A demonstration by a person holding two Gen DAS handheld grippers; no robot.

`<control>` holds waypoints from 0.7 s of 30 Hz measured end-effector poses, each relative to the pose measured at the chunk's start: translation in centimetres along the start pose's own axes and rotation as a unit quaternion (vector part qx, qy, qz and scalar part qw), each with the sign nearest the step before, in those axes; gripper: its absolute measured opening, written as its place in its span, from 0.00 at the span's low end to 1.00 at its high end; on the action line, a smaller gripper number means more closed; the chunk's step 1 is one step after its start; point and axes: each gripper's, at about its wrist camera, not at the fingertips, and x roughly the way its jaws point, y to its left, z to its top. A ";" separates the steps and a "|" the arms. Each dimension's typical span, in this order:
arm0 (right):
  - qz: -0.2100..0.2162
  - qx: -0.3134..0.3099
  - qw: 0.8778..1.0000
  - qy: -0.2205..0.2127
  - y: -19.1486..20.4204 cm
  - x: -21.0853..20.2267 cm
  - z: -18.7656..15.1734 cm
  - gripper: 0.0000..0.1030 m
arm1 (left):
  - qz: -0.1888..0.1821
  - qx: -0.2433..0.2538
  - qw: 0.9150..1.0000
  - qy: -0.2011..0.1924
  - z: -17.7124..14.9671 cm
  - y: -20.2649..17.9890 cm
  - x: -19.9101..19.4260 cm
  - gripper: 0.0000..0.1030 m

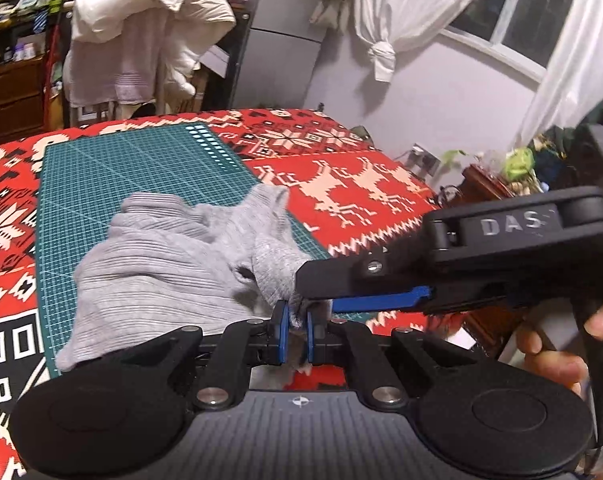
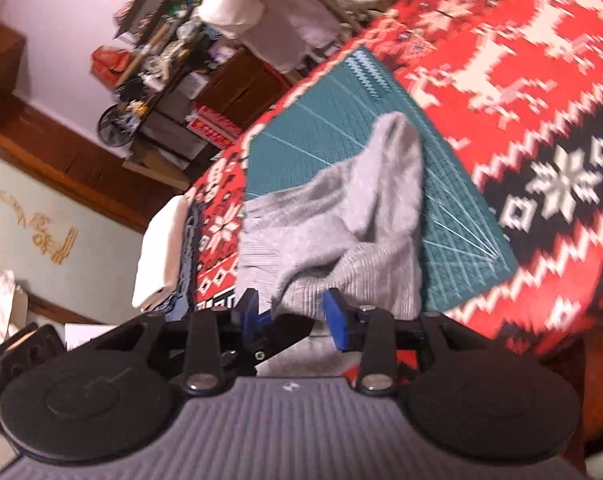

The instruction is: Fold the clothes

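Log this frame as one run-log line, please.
stage: fold starting | left claw: shut on grey garment edge | right claw: open, at same edge | garment: bunched on green cutting mat

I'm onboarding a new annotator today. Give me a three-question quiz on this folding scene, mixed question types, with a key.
1. True or false: the left gripper is shut on the grey garment.
2. What lies directly under the garment? A) cutting mat B) bare wood C) towel
3. Fill in: the right gripper's jaws are ___.

Key: 1 true; 2 A, the green cutting mat, which lies on the red patterned cloth; 3 open, with garment fabric between them.
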 end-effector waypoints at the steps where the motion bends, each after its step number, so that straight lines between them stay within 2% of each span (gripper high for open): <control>1: -0.004 0.011 1.000 -0.002 -0.3 -0.2 -0.2 0.40 | 0.002 0.002 1.000 0.000 0.0 -0.2 0.1 0.07; 5: -0.003 0.060 0.998 -0.009 -1.8 -1.2 -0.8 0.42 | 0.004 -0.002 1.000 0.002 0.1 -0.6 0.4 0.07; 9: 0.017 0.092 0.996 -0.013 -2.7 -1.3 -1.3 0.45 | -0.001 0.002 1.000 0.009 0.2 -1.0 0.6 0.08; 15: 0.013 0.089 0.996 -0.020 -2.5 0.4 -1.2 0.44 | -0.008 0.025 0.999 0.023 -0.2 -2.5 0.5 0.10; 16: 0.011 0.087 0.996 -0.022 -2.4 0.7 -1.2 0.40 | -0.009 0.030 0.999 0.026 -0.3 -2.8 0.5 0.10; 17: 0.004 0.078 0.997 -0.024 -2.2 0.8 -1.2 0.24 | -0.011 0.035 0.999 0.028 -0.4 -3.0 0.5 0.10; 18: -0.003 0.069 0.997 -0.027 -2.1 1.0 -1.1 0.13 | -0.013 0.038 0.999 0.031 -0.5 -3.2 0.5 0.10; 21: -0.025 0.044 0.998 -0.037 -1.8 1.1 -1.1 0.11 | -0.024 0.042 0.998 0.043 -0.6 -3.5 0.9 0.10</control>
